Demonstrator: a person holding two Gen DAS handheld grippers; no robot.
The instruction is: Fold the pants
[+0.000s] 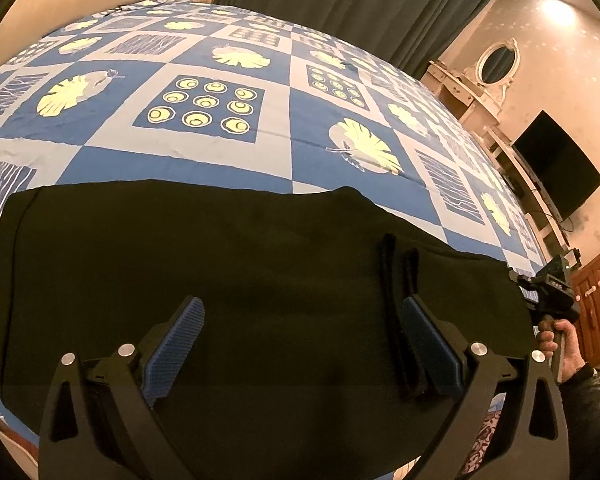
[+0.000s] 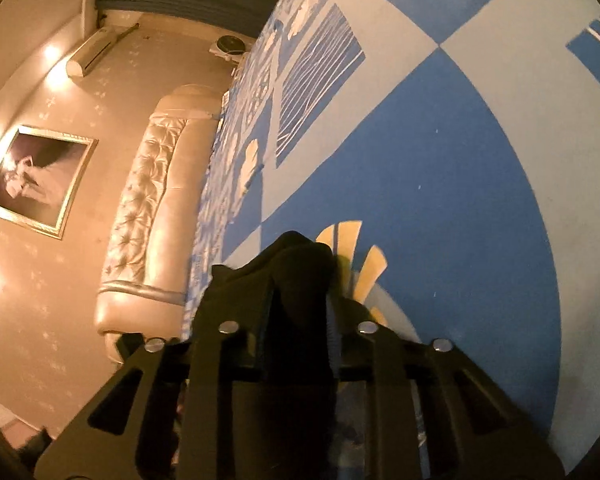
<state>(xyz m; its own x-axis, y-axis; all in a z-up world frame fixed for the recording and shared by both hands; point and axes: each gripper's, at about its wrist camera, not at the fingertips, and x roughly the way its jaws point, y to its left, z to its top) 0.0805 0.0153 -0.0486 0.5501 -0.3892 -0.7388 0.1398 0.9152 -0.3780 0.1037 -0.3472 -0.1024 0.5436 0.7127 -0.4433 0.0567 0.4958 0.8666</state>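
Black pants (image 1: 220,272) lie flat on the patterned bedsheet (image 1: 220,60). The left gripper (image 1: 300,344) gapes wide above them. The right gripper (image 2: 300,320) pinches their bunched edge.

Matt black cloth pants (image 1: 240,264) lie on a smooth printed cotton-like bedsheet (image 1: 228,160); headboard (image 2: 148,208) glossy, tufted.

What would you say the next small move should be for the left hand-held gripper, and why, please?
Probably lower and close the left hand-held gripper on the near edge of the black pants. Its pads are wide apart with nothing between them, while the right hand-held gripper already pinches a bunch of the fabric at the other end above the bedsheet. With both ends held, the fold could be carried over.
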